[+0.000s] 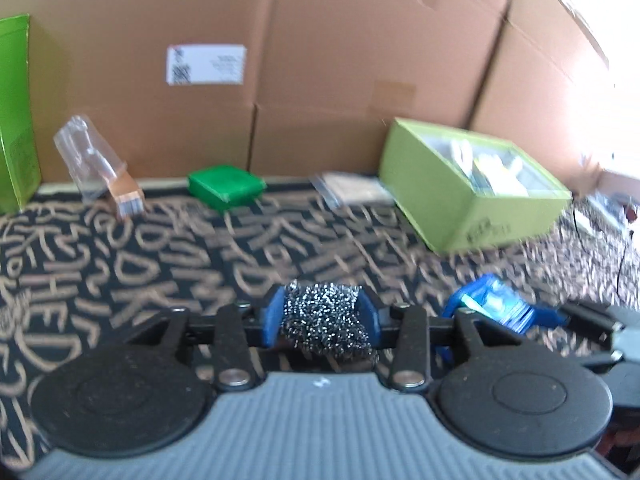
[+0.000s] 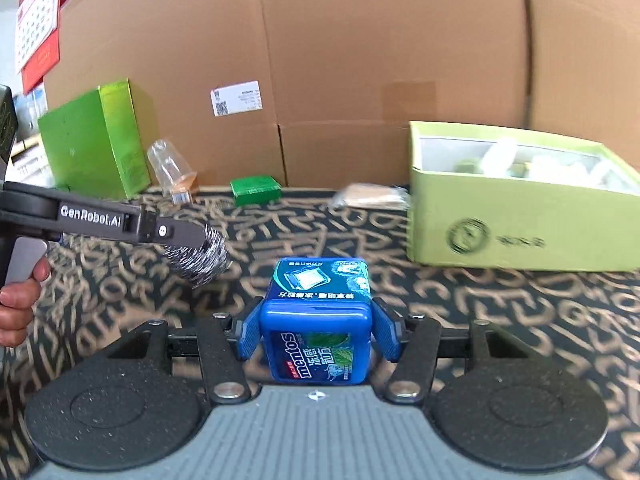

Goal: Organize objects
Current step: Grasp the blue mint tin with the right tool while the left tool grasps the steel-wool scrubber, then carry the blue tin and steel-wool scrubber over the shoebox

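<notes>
Wiry steel scourer [image 1: 326,316] in left gripper [image 1: 322,318].

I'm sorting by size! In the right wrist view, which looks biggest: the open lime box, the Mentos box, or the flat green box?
1. Lime box
2. Mentos box, though nearness to the camera inflates it
3. Flat green box, far back

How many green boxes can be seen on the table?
3. A tall box stands far left by the cardboard wall, a small flat box lies mid-back, and an open lime box sits right. Others may be hidden out of view.
</notes>
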The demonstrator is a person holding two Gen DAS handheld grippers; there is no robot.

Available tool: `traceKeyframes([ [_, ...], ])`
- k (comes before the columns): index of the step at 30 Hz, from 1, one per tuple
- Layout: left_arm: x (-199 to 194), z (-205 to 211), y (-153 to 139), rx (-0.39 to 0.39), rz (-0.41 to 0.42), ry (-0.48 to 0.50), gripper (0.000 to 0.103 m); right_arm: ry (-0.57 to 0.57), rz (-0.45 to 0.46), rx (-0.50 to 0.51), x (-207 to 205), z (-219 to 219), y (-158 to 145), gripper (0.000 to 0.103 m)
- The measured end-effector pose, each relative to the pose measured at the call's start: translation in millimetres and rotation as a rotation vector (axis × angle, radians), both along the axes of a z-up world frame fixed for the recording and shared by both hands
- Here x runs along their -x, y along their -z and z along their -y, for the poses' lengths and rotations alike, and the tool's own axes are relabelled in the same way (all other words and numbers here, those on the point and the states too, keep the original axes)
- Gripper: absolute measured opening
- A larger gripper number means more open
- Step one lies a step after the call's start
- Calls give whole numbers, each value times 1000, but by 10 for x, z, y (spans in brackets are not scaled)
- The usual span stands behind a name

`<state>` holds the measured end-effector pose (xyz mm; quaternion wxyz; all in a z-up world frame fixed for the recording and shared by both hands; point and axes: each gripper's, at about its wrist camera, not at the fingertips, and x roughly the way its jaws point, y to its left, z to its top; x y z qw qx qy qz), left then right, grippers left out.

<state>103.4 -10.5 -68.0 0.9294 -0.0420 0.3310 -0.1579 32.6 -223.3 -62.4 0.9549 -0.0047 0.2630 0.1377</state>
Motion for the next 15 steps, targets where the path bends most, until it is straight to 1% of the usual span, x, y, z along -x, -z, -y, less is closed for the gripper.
traceKeyframes([
  [2,113,47,31,-13,-4,10,51,10,8,28,63,10,30,61],
  [3,114,74,50,-16,-12,5,58,14,16,28,78,17,44,61],
  [4,116,97,67,-21,-13,0,62,21,20,22,62,20,57,61],
  [7,146,144,90,-52,-6,-5,62,27,6,39,59,18,90,61],
  [10,196,144,90,-64,-2,2,62,27,17,49,53,-14,128,62],
  [15,234,114,99,-75,-13,-10,64,41,11,18,26,16,143,62],
])
